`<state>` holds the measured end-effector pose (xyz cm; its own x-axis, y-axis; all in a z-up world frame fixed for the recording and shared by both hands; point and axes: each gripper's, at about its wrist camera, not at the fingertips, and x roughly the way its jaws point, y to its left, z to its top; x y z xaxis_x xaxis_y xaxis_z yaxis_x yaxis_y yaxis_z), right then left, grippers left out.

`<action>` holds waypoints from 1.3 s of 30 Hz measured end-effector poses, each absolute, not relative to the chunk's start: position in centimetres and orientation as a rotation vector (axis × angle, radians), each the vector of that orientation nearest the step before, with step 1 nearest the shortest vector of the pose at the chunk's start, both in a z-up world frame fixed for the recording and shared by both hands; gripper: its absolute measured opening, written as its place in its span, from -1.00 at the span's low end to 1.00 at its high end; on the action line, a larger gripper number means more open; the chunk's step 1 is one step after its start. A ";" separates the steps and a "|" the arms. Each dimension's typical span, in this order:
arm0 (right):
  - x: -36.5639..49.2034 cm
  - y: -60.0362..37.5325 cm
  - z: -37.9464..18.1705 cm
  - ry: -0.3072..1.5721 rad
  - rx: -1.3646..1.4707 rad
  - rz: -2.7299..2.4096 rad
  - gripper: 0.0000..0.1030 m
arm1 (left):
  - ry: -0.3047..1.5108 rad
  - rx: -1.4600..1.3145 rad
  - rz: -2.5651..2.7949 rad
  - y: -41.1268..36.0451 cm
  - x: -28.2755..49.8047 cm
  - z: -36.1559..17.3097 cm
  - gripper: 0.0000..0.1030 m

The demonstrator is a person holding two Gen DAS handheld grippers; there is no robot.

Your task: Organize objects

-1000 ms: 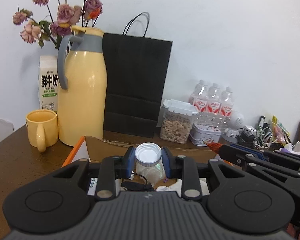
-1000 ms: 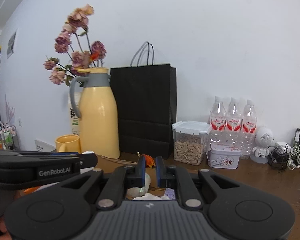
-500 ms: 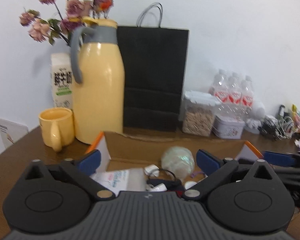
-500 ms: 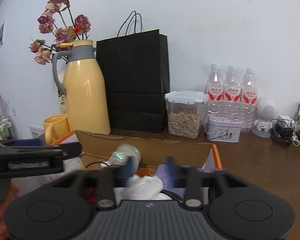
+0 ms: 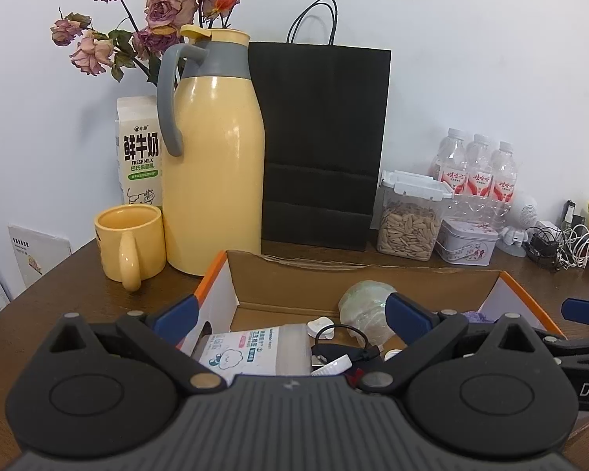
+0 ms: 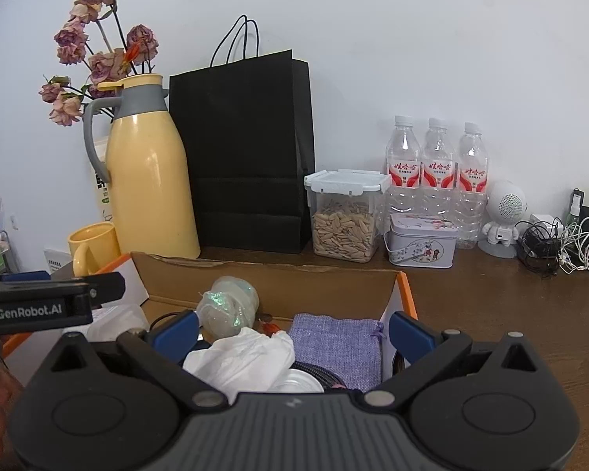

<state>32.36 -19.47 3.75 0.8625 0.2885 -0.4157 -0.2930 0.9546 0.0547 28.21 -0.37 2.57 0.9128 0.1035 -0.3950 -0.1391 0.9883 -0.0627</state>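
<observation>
An open cardboard box (image 5: 357,274) with orange flaps sits on the brown table; it also shows in the right wrist view (image 6: 278,276). Inside lie a clear glittery jar (image 5: 367,308) on its side, a tissue pack (image 5: 247,351), a black cable (image 5: 333,349), a white bag (image 6: 243,357) and a purple pouch (image 6: 335,343). The jar (image 6: 225,312) lies near the box's back wall. My left gripper (image 5: 292,316) is open and empty above the box. My right gripper (image 6: 294,331) is open and empty above the box too.
Behind the box stand a yellow thermos (image 5: 212,157), yellow mug (image 5: 129,241), milk carton (image 5: 139,153), black paper bag (image 5: 320,145), seed container (image 5: 408,218), tin (image 5: 467,241) and three water bottles (image 5: 477,172). Cables (image 6: 561,243) and a small white robot speaker (image 6: 502,216) lie at right.
My left gripper opened and let go of the jar, which now lies in the box. My right gripper also opened. Both have drawn back from the box.
</observation>
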 end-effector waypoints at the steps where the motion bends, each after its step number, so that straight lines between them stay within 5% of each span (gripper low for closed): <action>1: 32.2 -19.5 3.9 0.432 -0.011 0.305 1.00 | 0.401 -0.088 0.125 -0.4 28.1 2.7 1.00; 18: 22.7 -19.6 7.5 0.366 -0.045 0.334 1.00 | 0.402 -0.010 0.086 0.1 18.1 5.1 1.00; 39: 11.4 -20.5 4.2 0.534 0.005 0.263 1.00 | 0.555 -0.018 0.039 0.4 7.3 2.3 1.00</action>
